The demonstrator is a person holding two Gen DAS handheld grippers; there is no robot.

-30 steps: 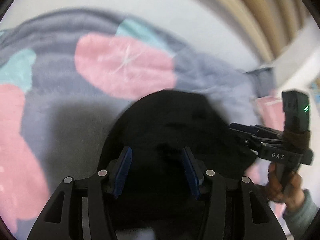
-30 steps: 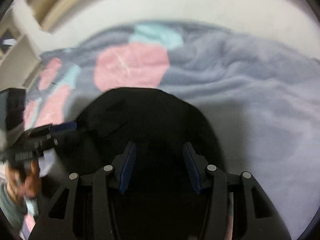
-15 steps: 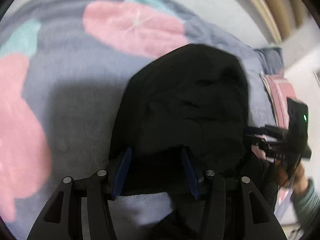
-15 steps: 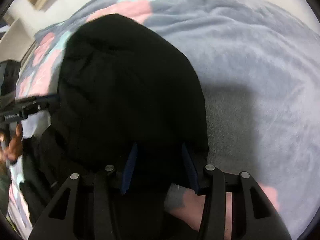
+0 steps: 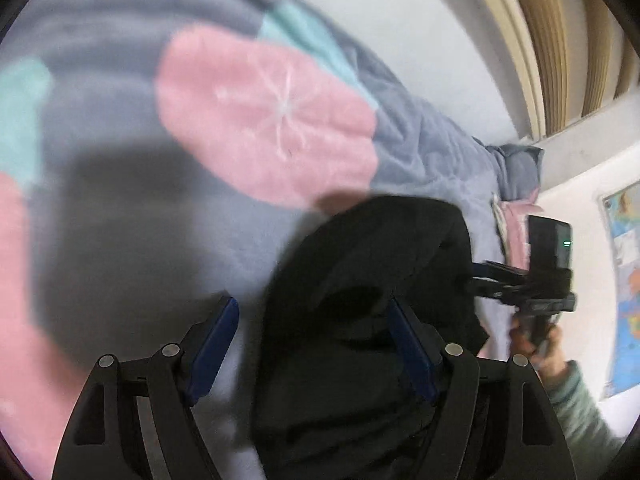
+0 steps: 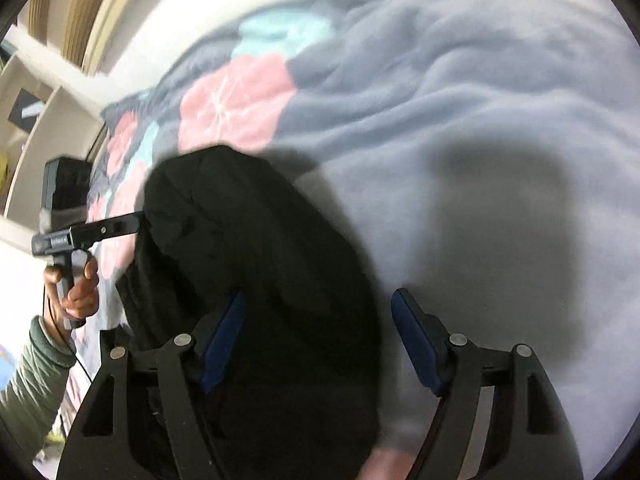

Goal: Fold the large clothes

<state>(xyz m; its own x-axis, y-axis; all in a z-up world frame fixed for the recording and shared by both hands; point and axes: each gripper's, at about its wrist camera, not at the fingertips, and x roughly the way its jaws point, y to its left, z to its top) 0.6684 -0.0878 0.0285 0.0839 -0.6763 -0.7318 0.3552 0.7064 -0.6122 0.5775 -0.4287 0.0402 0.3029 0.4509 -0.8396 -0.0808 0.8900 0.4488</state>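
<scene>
A black garment (image 5: 372,280) lies bunched on the grey-blue blanket (image 5: 120,220) with pink and teal patches. My left gripper (image 5: 312,312) is opening over the garment's left edge. Its left pad stands clear on the blanket and its right pad is beside the cloth, not pressing it. In the right wrist view the same garment (image 6: 260,240) lies under my right gripper (image 6: 318,304), which is opening too. There the right pad is clear over the blanket (image 6: 460,140). Each view shows the other gripper at the garment's far side, held by a hand (image 6: 76,284).
A pale wall and wooden slats (image 5: 560,40) stand behind the bed. A map poster (image 5: 624,280) hangs at the right. Bunched bedding (image 5: 516,168) lies at the blanket's far corner. A white shelf unit (image 6: 40,128) stands left of the bed.
Both pairs of jaws have spread wider and let go of the black garment. The garment has dropped onto the blanket and both grippers have sunk toward it.
</scene>
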